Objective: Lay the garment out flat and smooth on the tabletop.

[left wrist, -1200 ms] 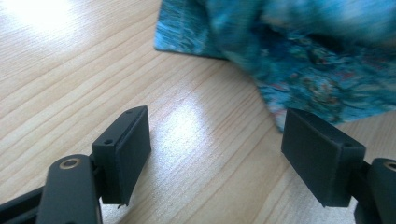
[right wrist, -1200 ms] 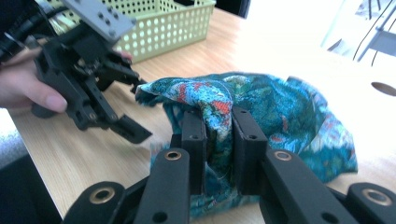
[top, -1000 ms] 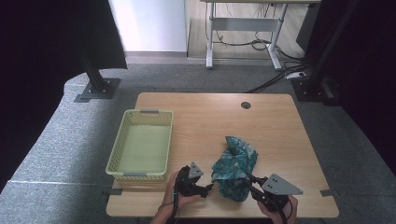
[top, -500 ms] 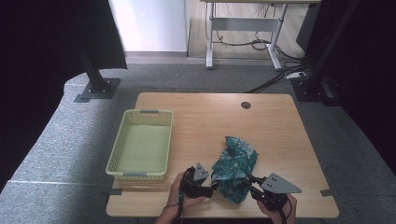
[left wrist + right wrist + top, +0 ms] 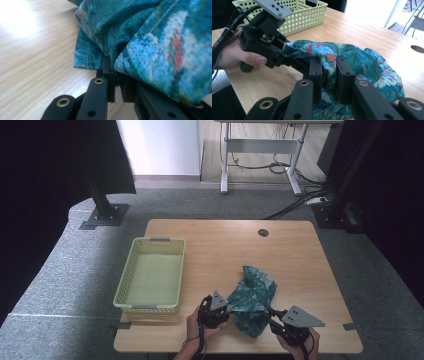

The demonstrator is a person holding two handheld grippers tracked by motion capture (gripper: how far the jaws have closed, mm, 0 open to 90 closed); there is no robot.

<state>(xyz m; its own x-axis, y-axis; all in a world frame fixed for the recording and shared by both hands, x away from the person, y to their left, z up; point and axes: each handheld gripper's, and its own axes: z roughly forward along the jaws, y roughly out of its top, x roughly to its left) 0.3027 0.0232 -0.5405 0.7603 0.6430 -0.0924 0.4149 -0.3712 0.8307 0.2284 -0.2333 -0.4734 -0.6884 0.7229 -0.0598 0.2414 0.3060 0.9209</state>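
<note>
Cloth (image 5: 252, 299) sits bunched at the table's (image 5: 295, 250) near edge, right of the basket (image 5: 150, 275); your left gripper (image 5: 223, 308) has just been closing and now pinches its edge (right gripper (image 5: 268, 312) already clamps a fold); you're set to lift.

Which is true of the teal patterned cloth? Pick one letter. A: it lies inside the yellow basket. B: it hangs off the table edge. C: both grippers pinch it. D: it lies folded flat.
C: the left gripper and the right gripper each have their jaws closed on folds of the crumpled cloth, which sits on the table beside the basket.
</note>
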